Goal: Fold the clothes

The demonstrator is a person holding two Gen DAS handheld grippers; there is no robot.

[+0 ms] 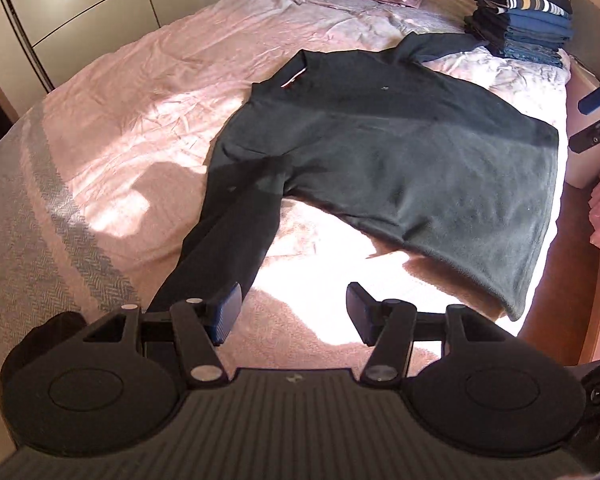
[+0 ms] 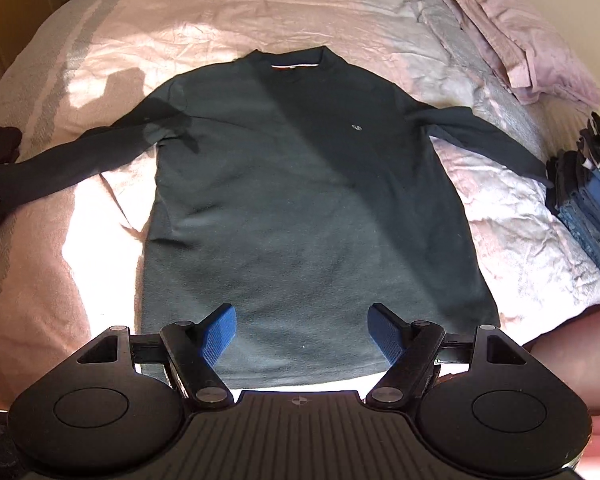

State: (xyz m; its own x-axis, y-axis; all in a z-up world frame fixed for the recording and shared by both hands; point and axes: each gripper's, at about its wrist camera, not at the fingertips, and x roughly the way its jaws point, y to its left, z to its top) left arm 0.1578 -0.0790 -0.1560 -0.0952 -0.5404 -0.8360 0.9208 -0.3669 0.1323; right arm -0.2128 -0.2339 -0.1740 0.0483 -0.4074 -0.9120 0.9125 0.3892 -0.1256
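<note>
A dark long-sleeved sweater [image 2: 300,184] lies spread flat, front up, on the pink bed [image 2: 228,16], with both sleeves stretched out sideways. Its long axis runs straight away from the right gripper [image 2: 301,332]: the hem is nearest that gripper's jaws, partly under them, and the collar lies farthest ahead. The jaws there stand wide apart and hold nothing, hovering over the middle of the hem.

The left gripper [image 1: 294,312] sits off to the side of the garment, its jaws also wide apart and empty. The near sleeve [image 1: 228,248] runs toward it, and the cuff end passes beside and behind the left-hand finger; whether cloth and finger touch cannot be told. Between these jaws there is only sunlit bedcover. The sweater's body lies ahead and to the right of them.

So the left gripper looks the nearer one for that sleeve, and the right gripper for the hem. A sleeve fold inward across the chest would seem the likely opening step.

A stack of folded clothes [image 1: 519,20] sits far ahead, beyond the other sleeve [image 2: 487,140], near the pillows [image 2: 539,52].
</note>
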